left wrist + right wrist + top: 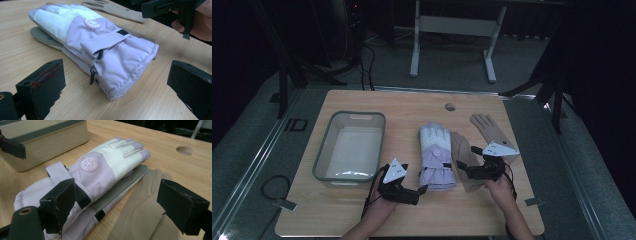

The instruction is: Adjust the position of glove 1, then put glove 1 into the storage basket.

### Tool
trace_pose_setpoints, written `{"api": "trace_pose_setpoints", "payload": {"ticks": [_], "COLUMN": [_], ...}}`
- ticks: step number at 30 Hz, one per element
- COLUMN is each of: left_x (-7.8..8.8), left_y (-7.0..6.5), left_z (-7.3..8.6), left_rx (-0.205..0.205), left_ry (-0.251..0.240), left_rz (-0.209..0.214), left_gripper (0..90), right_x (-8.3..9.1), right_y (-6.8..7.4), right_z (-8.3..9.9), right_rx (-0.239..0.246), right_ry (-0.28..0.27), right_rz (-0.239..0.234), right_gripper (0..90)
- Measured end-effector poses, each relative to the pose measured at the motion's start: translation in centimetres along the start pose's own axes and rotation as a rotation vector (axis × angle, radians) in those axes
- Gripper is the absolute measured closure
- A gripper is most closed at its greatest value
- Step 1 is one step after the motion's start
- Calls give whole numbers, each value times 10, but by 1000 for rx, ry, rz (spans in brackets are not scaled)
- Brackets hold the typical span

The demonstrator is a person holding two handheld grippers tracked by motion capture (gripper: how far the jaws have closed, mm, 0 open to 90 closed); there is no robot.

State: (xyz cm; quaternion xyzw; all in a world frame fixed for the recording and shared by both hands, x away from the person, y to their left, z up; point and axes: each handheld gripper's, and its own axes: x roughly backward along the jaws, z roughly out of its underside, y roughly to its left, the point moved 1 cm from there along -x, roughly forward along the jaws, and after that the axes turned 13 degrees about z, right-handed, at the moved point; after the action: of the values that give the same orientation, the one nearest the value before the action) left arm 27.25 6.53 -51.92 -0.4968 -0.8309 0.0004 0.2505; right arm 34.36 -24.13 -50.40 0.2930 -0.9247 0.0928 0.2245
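Observation:
A pair of lilac and white ski gloves (437, 156) lies stacked at the table's middle, cuffs toward me. Just right of it lies a tan glove (461, 159), and a second tan glove (490, 131) rests farther right. My left gripper (421, 189) hovers at the lilac cuff (125, 60), jaws open and level, the cuff's end ahead between them. My right gripper (461, 168) hangs open over the seam between the lilac glove (100, 167) and the tan glove (140, 212), touching neither. The right gripper (172, 8) also appears at the top right of the left gripper view.
A grey plastic bin (323, 150) stands left of the gloves, with its wall (50, 142) close behind the lilac pair. A round hole (450, 106) marks the tabletop (402, 105) at the back. A metal frame stands on the floor beyond the table.

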Motion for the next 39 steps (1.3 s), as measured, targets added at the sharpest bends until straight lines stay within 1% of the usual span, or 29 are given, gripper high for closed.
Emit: {"api": "trace_pose_setpoints", "payload": {"ticks": [1, 3, 5, 6, 7, 8, 9, 10, 11, 12, 13, 14, 15, 16, 18, 19, 21, 22, 24, 26, 27, 29, 30, 31, 34, 36, 37, 38, 39], "left_x": [-1, -4, -6, -8, -9, -11, -13, -15, -16, -17, -17, -17, -18, -19, -21, -22, -25, -28, -33, -40, -43, -48, -49, -50, -53, -54, -54, -55, -55], "left_y": [1, 4, 5, 6, 7, 8, 8, 10, 11, 12, 13, 13, 14, 14, 14, 14, 15, 16, 19, 19, 20, 21, 22, 23, 26, 27, 27, 28, 28], "left_z": [-3, -7, -9, -11, -11, -12, -11, -11, -11, -10, -10, -10, -11, -12, -15, -16, -19, -20, -18, -14, -11, -8, -6, -4, 1, 3, 3, 3, 3], "left_rx": [8, 25, 35, 43, 44, 42, 43, 50, 60, 68, 91, 91, 103, 106, 105, 105, 119, 131, 158, 164, 175, 188, 197, 209, 237, 249, 254, 254, 254], "left_ry": [5, 22, 34, 45, 53, 72, 79, 95, 96, 95, 83, 83, 79, 78, 82, 89, 108, 123, 155, 193, 215, 229, 233, 235, 249, 254, 256, 260, 260], "left_rz": [-5, -13, -15, -24, -23, -38, -46, -45, -50, -51, -50, -50, -52, -51, -65, -72, -87, -96, -104, -108, -102, -100, -97, -94, -87, -81, -78, -75, -75], "left_gripper": [15, 15, 15, 15, 15, 15, 15, 15, 16, 33, 60, 70, 70, 87, 136, 142, 150, 151, 164, 164, 164, 164, 164, 164, 166, 167, 173, 176, 176], "right_x": [-3, -9, -14, -16, -20, -22, -25, -27, -32, -33, -34, -34, -36, -38, -40, -40, -43, -44, -47, -51, -53, -60, -63, -66, -72, -77, -79, -80, -80], "right_y": [1, 1, 1, 1, 1, 1, 1, 2, 5, 6, 7, 7, 7, 7, 7, 6, 6, 7, 9, 11, 12, 14, 15, 16, 12, 9, 6, 5, 5], "right_z": [-1, -2, -3, -3, -4, -4, -5, -6, -7, -7, -7, -7, -8, -8, -9, -9, -8, -8, -6, -4, -2, 1, 3, 4, 7, 10, 12, 13, 13], "right_rx": [-17, -60, -87, -96, -132, -151, -160, -162, -163, -166, -170, -170, -181, -188, -204, -216, -237, -242, -246, -239, -238, -245, -240, -246, -293, -336, -365, -371, -371], "right_ry": [14, 58, 100, 107, 135, 156, 163, 157, 183, 188, 191, 191, 201, 196, 206, 210, 221, 231, 250, 278, 296, 337, 356, 377, 431, 466, 478, 480, 480], "right_rz": [-1, -19, -11, -21, -14, -18, -32, -39, -54, -54, -51, -51, -28, -29, -38, -37, -63, -52, -50, -28, -21, -13, -7, -7, -30, -55, -81, -108, -108], "right_gripper": [142, 140, 140, 137, 137, 136, 119, 121, 131, 154, 217, 217, 317, 403, 460, 482, 497, 496, 493, 491, 488, 479, 476, 474, 472, 474, 547, 581, 581]}}
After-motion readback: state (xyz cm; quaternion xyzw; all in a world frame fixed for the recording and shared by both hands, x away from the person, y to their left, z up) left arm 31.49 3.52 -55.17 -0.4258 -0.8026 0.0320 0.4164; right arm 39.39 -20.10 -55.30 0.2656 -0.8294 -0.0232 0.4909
